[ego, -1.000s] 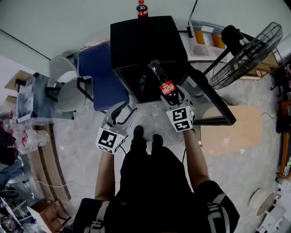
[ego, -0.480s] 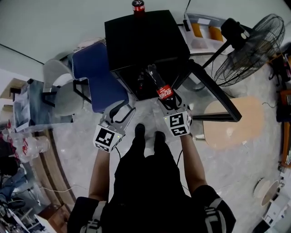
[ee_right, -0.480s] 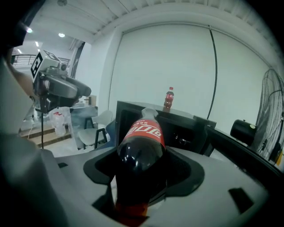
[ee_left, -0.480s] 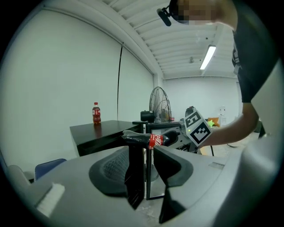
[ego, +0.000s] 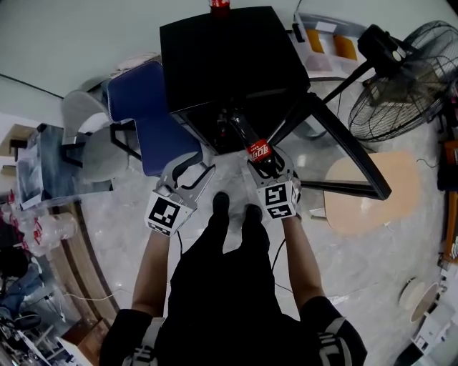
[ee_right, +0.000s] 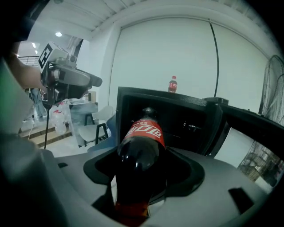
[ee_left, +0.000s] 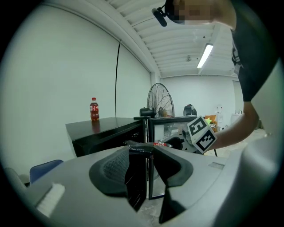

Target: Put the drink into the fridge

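Note:
A dark cola bottle (ego: 257, 146) with a red label lies between the jaws of my right gripper (ego: 268, 163), which is shut on its lower body. Its cap points into the opening of the black mini fridge (ego: 222, 57), whose glass door (ego: 343, 154) hangs open to the right. In the right gripper view the cola bottle (ee_right: 141, 146) fills the middle, with the dark fridge interior (ee_right: 186, 124) just behind it. My left gripper (ego: 187, 175) hovers open and holds nothing, to the left of the opening. A second, small cola bottle (ego: 219, 6) stands on the fridge top.
A blue chair (ego: 154, 121) and a grey chair (ego: 93, 136) stand left of the fridge. A black standing fan (ego: 401, 86) is at the right, with a round wooden board (ego: 368, 193) on the floor below it. The person's feet (ego: 232, 211) are close to the fridge front.
The person has come closer to the fridge, and the right gripper has carried the bottle forward so its cap reaches the opening. The left gripper has kept its place.

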The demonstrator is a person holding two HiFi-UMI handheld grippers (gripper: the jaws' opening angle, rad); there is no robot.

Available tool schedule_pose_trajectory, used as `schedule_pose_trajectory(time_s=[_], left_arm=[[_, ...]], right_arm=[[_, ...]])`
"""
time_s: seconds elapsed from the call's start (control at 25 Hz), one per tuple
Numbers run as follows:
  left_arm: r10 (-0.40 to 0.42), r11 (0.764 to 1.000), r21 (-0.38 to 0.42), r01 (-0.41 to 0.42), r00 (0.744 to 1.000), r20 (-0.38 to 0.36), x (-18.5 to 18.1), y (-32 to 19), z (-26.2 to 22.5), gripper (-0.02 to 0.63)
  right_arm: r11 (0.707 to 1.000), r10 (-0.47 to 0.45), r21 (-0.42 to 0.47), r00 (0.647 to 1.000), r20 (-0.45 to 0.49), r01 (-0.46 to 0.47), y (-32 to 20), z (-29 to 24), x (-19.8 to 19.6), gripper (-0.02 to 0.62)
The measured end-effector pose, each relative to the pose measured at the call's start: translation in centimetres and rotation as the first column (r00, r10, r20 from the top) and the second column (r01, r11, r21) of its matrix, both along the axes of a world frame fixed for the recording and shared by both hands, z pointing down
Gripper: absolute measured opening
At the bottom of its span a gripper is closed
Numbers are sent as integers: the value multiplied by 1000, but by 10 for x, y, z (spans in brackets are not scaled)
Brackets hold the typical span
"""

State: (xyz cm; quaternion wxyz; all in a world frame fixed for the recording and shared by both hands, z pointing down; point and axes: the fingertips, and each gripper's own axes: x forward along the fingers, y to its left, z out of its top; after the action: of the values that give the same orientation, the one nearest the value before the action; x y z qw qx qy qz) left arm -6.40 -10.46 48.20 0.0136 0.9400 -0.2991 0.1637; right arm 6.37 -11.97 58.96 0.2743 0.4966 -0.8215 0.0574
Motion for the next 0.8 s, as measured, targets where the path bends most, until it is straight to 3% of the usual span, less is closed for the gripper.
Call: schedule_pose_trajectory(time_s=[0.8], left_arm=[[-46, 999, -19, 46, 999, -15, -22, -33, 72, 170]], right_arm=[[999, 7, -43, 998, 56, -5, -47, 103, -38, 310]])
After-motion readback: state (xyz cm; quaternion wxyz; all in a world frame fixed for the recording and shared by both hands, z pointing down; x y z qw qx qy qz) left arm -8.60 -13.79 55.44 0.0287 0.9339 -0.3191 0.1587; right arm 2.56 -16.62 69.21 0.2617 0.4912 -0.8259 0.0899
